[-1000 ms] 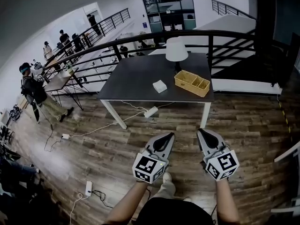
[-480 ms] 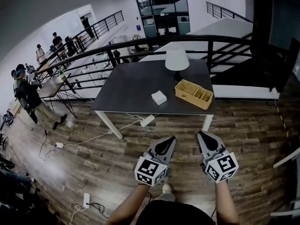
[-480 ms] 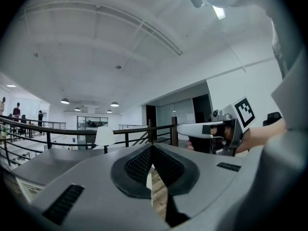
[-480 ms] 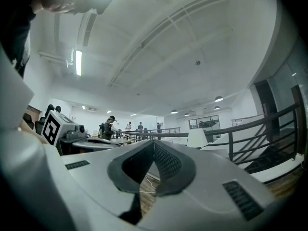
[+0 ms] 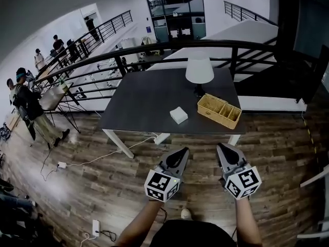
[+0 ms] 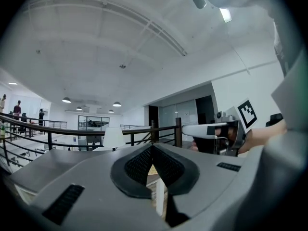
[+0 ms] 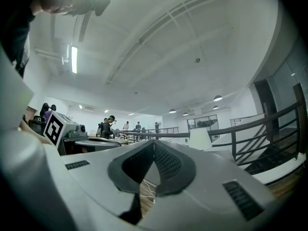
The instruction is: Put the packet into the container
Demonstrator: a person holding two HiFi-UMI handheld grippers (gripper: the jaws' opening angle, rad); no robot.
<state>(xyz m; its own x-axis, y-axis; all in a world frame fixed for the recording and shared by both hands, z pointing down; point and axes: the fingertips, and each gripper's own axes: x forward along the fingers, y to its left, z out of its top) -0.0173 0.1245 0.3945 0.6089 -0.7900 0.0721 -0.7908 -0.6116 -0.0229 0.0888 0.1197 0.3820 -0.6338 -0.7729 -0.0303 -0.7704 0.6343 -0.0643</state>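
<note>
A small white packet (image 5: 178,115) lies near the front middle of a dark grey table (image 5: 139,104). To its right sits a woven tan container (image 5: 219,110) with compartments. My left gripper (image 5: 185,151) and right gripper (image 5: 220,146) hover over the wooden floor short of the table's front edge, side by side, both shut with nothing between their jaws. In the left gripper view the left gripper (image 6: 152,146) points level toward the table, with the right gripper's body (image 6: 226,131) at its right. In the right gripper view the right gripper (image 7: 154,142) points the same way.
A white lamp (image 5: 199,69) stands at the table's back right, just behind the container. A black railing (image 5: 154,53) runs behind the table. A white power strip and cables (image 5: 128,147) lie on the floor under the table. Several people (image 5: 23,99) stand far left.
The table, packet and container have come closer and lower in the head view as I walk toward them. Both grippers keep their places, shut.
</note>
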